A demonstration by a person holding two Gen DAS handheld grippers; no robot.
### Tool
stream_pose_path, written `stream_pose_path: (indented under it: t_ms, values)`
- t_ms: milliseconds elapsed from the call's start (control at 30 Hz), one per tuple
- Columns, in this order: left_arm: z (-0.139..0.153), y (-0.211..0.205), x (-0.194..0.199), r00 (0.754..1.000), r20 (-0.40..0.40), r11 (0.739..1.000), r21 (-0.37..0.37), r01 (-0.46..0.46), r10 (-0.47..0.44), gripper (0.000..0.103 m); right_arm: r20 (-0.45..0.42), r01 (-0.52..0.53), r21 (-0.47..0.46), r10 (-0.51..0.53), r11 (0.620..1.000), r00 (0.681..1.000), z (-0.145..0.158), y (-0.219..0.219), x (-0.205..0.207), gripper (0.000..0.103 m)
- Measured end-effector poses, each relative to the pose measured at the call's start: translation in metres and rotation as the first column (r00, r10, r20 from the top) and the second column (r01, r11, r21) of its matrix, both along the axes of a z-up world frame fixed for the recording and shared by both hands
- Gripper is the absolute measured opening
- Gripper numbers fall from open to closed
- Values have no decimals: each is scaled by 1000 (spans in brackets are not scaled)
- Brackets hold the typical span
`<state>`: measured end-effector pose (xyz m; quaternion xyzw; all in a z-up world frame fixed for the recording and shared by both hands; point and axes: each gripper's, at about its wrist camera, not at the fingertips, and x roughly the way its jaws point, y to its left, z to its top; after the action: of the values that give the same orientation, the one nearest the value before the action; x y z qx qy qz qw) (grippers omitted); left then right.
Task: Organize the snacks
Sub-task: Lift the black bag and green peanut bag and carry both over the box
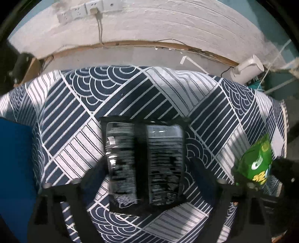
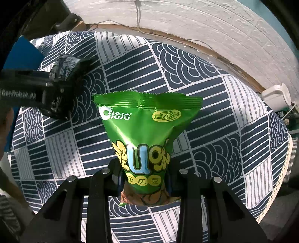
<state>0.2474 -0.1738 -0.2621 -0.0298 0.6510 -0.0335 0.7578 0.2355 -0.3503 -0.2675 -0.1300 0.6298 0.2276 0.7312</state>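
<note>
White brick-textured wall [image 1: 168, 22] behind, with a power strip [image 1: 80, 11] and a cable running down to the floor edge. Below it, a round tabletop [image 1: 78, 104] covered in a navy-and-white cloth of stripes and wave arcs.

Left wrist view, left to right: blue object [image 1: 15, 168] at the far left edge, partly out of view, identity unclear. Centre: black snack packet [image 1: 143, 164] lying flat on the cloth, back side up, seam running down its middle, print too blurred to read. Left hand-held gripper [image 1: 145, 168] points down over it, fingers [image 1: 93, 173] spread apart, one on each side of the packet; pads not pressing on it as far as can be seen. Far right: green snack bag [image 1: 256, 162] held up off the cloth. White cylindrical device [image 1: 246, 69] beyond the tabletop's rim at upper right.

Right wrist view, left to right: the left hand-held gripper's black body shows at upper left, over the black packet. Centre: right hand-held gripper [image 2: 145, 179] clamped on the lower part of the green snack bag [image 2: 145, 130]. Bag stands upright between the fingers [image 2: 186, 179], crimped top edge fanned wide, yellow and blue lettering facing the camera, above the cloth. The two packets sit well apart.
</note>
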Motion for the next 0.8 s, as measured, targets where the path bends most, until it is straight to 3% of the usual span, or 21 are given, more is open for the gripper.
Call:
stream_pose_path:
  t_ms: [133, 500, 800]
  values:
    - [4, -1, -3, 999, 16, 999, 15, 37, -38, 64, 7, 6, -11, -6, 1000, 1000, 2, 2, 2, 32]
    - [24, 11, -27, 994, 52, 994, 57, 96, -99, 64, 34, 60, -21, -59, 998, 998, 32, 8, -15, 32]
    - [72, 33, -59, 974, 139, 980, 108, 164, -179, 64, 51, 102, -1, -102, 995, 993, 71, 22, -35, 32]
